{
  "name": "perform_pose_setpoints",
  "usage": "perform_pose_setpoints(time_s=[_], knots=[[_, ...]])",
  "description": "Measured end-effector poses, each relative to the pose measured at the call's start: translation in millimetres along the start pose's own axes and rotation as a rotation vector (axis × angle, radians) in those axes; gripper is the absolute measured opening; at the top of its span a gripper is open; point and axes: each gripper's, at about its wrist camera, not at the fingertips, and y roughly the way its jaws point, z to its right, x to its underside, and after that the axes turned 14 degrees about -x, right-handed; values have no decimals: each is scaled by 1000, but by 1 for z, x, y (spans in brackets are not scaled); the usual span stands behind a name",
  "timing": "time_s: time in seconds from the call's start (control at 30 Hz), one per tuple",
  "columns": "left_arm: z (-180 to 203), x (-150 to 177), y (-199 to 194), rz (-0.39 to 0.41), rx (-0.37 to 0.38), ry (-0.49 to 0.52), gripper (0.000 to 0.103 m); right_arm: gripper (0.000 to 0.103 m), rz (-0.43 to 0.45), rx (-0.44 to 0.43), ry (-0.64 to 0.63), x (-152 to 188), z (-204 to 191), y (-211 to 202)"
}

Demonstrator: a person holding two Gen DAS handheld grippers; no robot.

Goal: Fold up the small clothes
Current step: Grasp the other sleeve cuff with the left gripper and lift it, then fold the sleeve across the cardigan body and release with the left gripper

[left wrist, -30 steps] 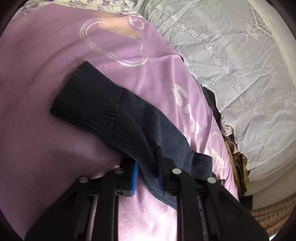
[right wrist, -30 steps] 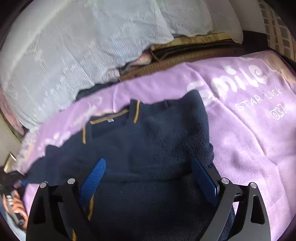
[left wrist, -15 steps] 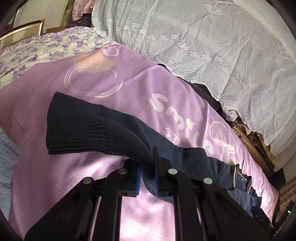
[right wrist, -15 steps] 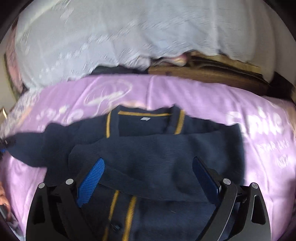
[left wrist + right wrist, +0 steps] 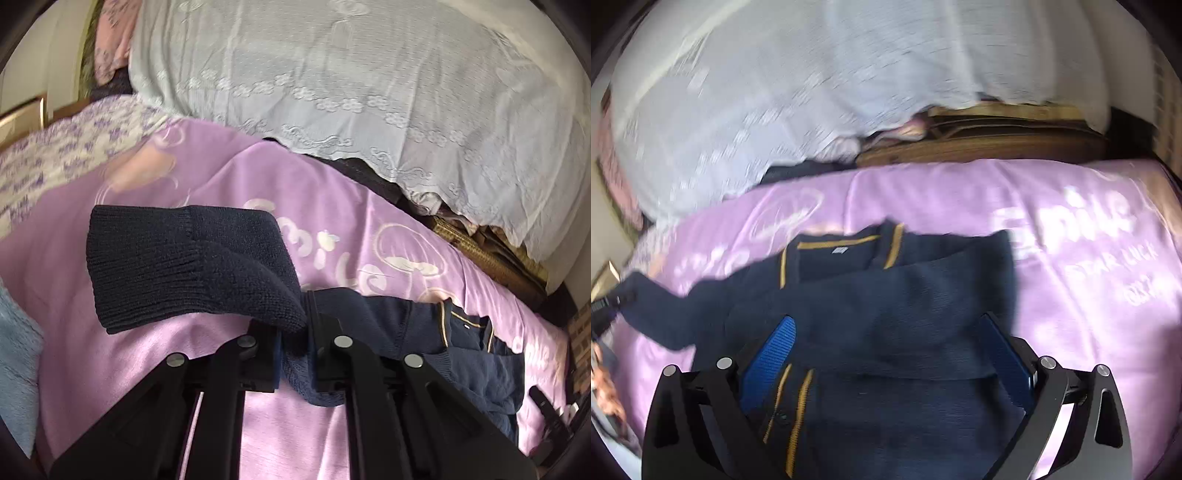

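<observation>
Left wrist view: left gripper (image 5: 293, 354) clamped on navy cardigan's sleeve (image 5: 192, 266), cuff flopping toward 10 o'clock over the purple blanket (image 5: 92, 369). Right gripper (image 5: 886, 362) agape above cardigan (image 5: 905, 314) body. Knit's soft, light, stretchy; pinch near cuff or seams.

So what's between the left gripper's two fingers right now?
The navy cardigan's sleeve: the left gripper is shut on it just behind the ribbed cuff, which shows in the left wrist view.
</observation>
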Motion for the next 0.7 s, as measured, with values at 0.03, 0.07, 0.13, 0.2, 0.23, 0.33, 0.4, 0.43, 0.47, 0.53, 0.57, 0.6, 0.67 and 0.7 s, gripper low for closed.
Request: perform_pose_setpoints(time_s=[0.03,0.07,0.13,0.2,0.23,0.33,0.4,0.43,0.47,0.53,0.57,0.6,0.67,0.7], knots=[[8,-1,-5,10,1,20,9,99,11,-8,22,-4,7,-7],[14,-2,-11,17,3,35,9,99,17,-20,45,-9,14,-10],[28,-4,-21,35,7,63,9,99,31,-32,72,-16,22,-18],[40,-5,-30,54,4,92,9,99,40,-45,91,-23,27,-22],[47,-4,-34,62,2,106,9,99,41,-55,98,-25,30,-25],[72,-3,-45,84,-4,155,9,99,65,-81,127,-24,36,-35],[89,-1,-51,94,-6,187,9,99,79,-96,156,-24,44,-39],[96,0,-53,101,-6,201,9,99,74,-106,175,-25,49,-40],[103,1,-56,108,-6,215,9,99,71,-114,191,-25,53,-41],[120,4,-62,124,-3,246,9,100,88,-132,230,-26,62,-45],[128,6,-64,130,-2,260,9,100,94,-137,244,-27,65,-47],[137,9,-67,136,0,274,9,100,98,-144,258,-27,68,-48],[151,13,-69,139,5,297,9,100,106,-156,285,-28,74,-51],[161,16,-69,138,10,313,9,100,110,-157,296,-28,77,-52]])
